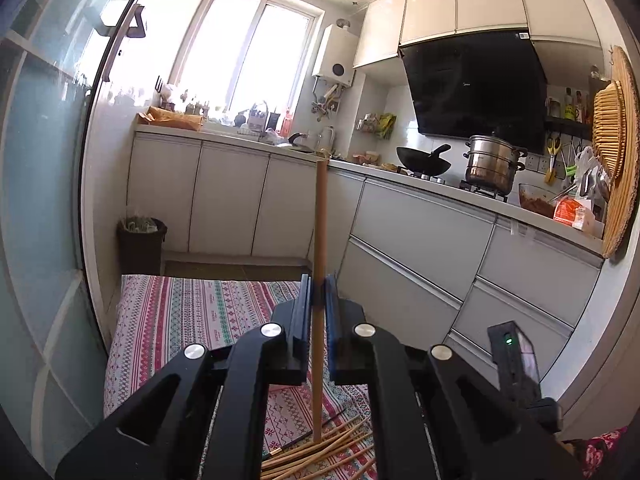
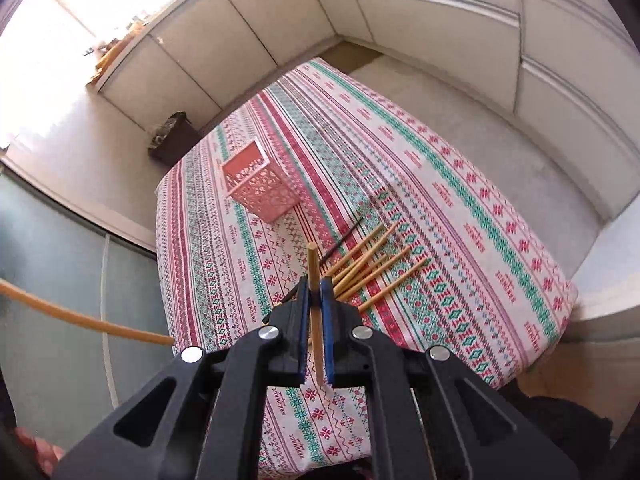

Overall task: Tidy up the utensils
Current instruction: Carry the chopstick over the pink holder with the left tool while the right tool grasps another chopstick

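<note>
Sunlit window (image 1: 244, 52), white kitchen cabinets (image 1: 232, 200)

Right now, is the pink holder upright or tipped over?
Upright. The pink holder stands on the tablecloth with its open mouth facing up; no chopsticks visible inside.

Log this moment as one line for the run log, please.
left gripper: shut on chopstick | right gripper: shut on second chopstick | pink holder: upright, empty | loose chopsticks: on tablecloth
</note>
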A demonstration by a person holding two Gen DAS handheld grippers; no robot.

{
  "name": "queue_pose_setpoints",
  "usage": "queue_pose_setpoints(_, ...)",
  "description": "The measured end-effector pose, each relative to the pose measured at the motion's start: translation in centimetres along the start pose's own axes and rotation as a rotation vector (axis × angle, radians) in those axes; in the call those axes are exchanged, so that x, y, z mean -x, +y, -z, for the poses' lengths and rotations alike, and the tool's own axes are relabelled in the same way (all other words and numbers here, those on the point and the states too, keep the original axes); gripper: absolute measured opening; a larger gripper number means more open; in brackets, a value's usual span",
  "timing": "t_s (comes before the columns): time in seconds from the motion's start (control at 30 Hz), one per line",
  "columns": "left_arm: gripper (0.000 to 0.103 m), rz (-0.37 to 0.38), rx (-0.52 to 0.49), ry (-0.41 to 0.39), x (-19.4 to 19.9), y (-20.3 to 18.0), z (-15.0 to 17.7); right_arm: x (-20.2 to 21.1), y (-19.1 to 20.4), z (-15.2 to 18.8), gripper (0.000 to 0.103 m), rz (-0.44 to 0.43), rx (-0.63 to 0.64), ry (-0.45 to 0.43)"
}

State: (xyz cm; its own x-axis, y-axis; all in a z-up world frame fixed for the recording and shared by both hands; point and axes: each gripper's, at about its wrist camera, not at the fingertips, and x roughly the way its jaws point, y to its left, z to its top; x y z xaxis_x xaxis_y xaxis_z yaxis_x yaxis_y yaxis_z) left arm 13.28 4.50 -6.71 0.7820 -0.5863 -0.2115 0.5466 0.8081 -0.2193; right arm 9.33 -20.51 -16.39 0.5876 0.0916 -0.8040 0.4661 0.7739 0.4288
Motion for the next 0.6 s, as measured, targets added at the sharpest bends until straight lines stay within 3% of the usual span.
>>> queue_pose_setpoints(0.27,0.005,-0.046,0.053,-0.039,-4.0,1.0,-1.3,4.5,3.3,-4.5,0.006,-0.062,0.155,-0.13)
queue_pose_setpoints(0.43,0.005,-0.112,0.051,-0.054,-10.0,2.1,-2.1,5.6,4.9,-9.3,0.006,-0.065,0.207,-0.254)
queue_pose_setpoints(0.6,0.005,-0.14,0.05,-0.038,-16.2,3.2,-1.4,5.0,5.8,-13.5,0.006,-0.067,0.22,-0.323)
